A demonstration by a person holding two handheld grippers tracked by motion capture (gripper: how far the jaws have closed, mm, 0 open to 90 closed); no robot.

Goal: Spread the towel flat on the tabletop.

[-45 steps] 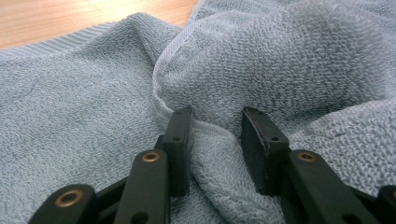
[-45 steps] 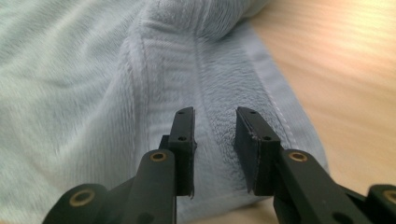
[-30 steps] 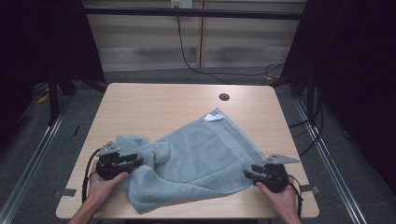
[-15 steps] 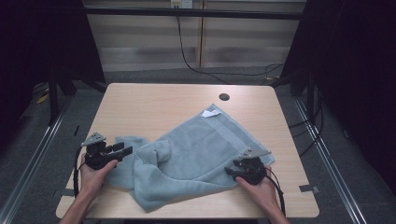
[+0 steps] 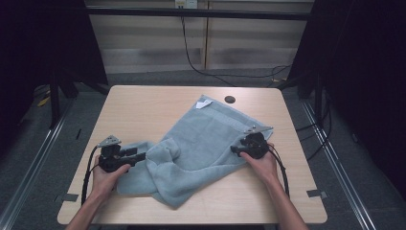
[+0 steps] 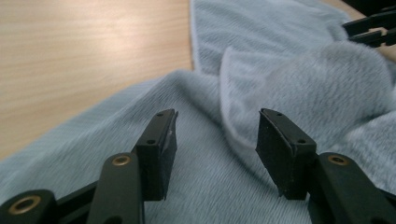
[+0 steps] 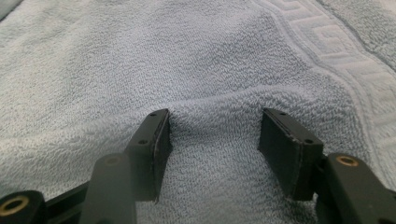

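High view, listed largest to smallest.

Table [image 5: 143,110]: light wood top, bare across the far left; small dark round hole [image 5: 230,99] near the far edge, right of centre.

Towel [image 5: 201,143]: pale blue terry, spread crumpled and slantwise over the middle of the table, from a far corner just beside the hole to a bunched near-left end close to the near edge; woven key-pattern border [image 7: 327,51] seen close up in the right gripper view; white label [image 5: 203,103] at the far corner.

Left gripper [image 5: 140,156]: at near left, held in a hand [image 5: 103,175], pointing right at the bunched end of the towel. In the left gripper view [image 6: 215,140], jaws wide apart, cloth lying under and between them, a raised fold beside the right-hand jaw; nothing clamped.

Right gripper [image 5: 234,149]: at the towel's right edge, held in a hand [image 5: 262,165], pointing left. In the right gripper view [image 7: 214,135], jaws wide apart, set down on the cloth, a low ridge of towel humped between them; not closed on it.
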